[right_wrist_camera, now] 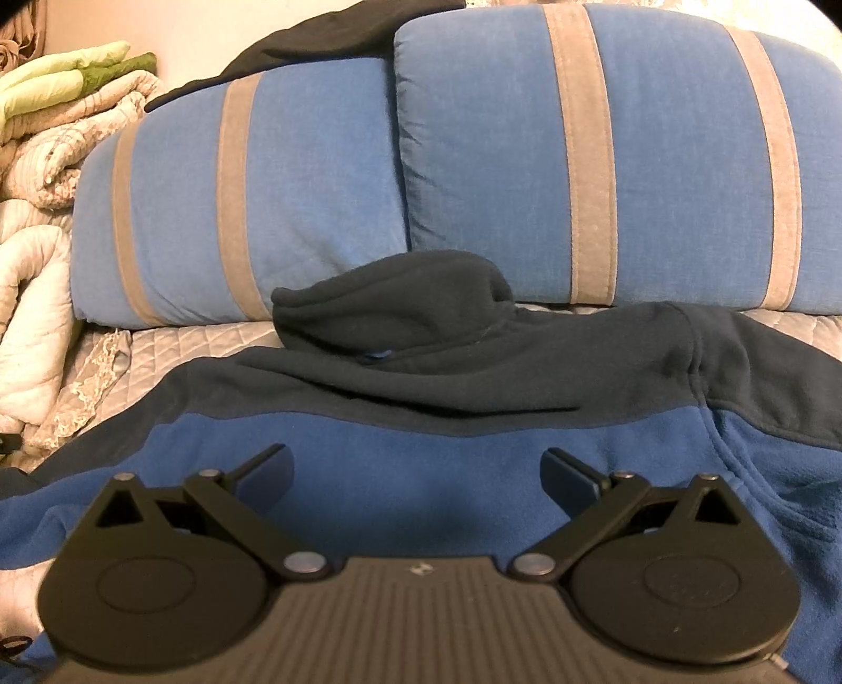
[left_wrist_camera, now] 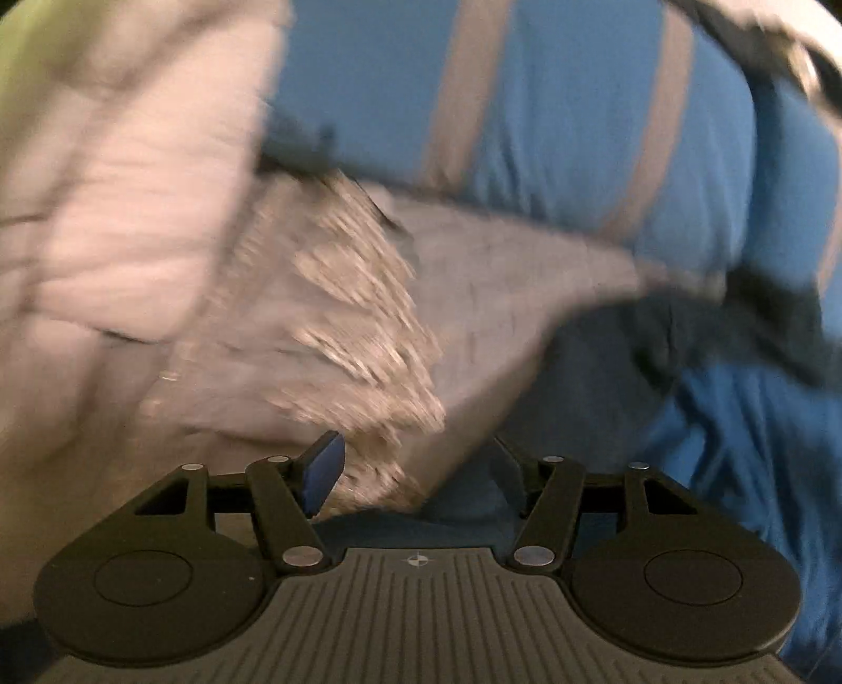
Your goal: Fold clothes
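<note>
A blue and dark navy fleece hoodie (right_wrist_camera: pixel 421 463) lies flat on the bed, its hood (right_wrist_camera: pixel 400 300) toward the pillows. My right gripper (right_wrist_camera: pixel 416 479) is open and empty, just above the blue chest panel. In the blurred left wrist view my left gripper (left_wrist_camera: pixel 416 479) is open, with the hoodie's navy and blue fabric (left_wrist_camera: pixel 710 431) to its right and under the right finger. The grey bedspread with a lace edge (left_wrist_camera: pixel 368 326) lies in front of it.
Two blue pillows with grey stripes (right_wrist_camera: pixel 605 158) stand behind the hoodie. Folded cream and green quilts (right_wrist_camera: pixel 47 131) are piled at the left. The grey quilted bedspread (right_wrist_camera: pixel 173 358) covers the bed. A black garment (right_wrist_camera: pixel 326 37) lies over the pillows.
</note>
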### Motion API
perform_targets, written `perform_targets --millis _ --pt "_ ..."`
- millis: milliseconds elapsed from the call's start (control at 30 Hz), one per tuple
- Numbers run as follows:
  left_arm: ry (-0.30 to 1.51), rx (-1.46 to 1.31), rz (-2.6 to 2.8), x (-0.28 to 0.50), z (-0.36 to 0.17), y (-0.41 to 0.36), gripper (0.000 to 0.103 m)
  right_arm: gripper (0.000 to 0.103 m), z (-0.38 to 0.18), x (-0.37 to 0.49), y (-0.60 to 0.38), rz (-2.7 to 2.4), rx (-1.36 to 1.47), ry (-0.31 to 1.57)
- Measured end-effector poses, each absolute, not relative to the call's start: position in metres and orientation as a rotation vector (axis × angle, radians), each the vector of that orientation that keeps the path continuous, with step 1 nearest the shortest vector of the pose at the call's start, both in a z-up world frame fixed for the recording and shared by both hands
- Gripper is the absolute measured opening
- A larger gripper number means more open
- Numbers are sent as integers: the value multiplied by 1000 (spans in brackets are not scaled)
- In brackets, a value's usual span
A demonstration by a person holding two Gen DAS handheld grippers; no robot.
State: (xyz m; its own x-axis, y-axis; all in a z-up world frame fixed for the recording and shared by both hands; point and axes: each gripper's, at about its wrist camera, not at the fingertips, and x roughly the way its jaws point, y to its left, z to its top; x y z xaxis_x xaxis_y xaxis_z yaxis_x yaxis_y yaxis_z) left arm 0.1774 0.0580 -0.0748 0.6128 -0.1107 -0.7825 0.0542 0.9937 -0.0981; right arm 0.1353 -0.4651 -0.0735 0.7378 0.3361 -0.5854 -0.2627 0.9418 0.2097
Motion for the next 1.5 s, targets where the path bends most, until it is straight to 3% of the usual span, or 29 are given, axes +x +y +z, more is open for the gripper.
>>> perform_targets --millis 100,167,267,400,533,600,633,667,733,1133,1500 --pt "954 -42 -140 186 -86 52 57 103 -73 135 -462 337 100 659" --pt "966 -30 -154 189 -90 48 17 103 -73 134 -458 343 76 651" --pt "920 52 -111 188 -81 35 6 103 -73 133 -452 351 34 638" --pt "818 284 9 187 -64 8 6 103 -72 130 -446 356 -2 621" --pt "748 517 203 188 -66 -15 10 103 -73 128 -444 355 -20 612" --pt "731 510 252 186 -62 -15 31 103 -72 128 -445 348 -21 608" --pt "729 458 236 184 -58 -12 49 103 -72 128 -445 346 -16 608" --pt "727 400 213 181 -53 -8 60 103 -72 128 -446 345 -10 609" --pt "722 277 174 173 -42 0 65 103 -72 128 -448 342 3 611" --pt "690 -101 91 106 -18 26 70 103 -68 129 -456 345 64 619" --pt "622 -10 -93 102 34 -23 70 103 -68 121 -450 365 31 545"
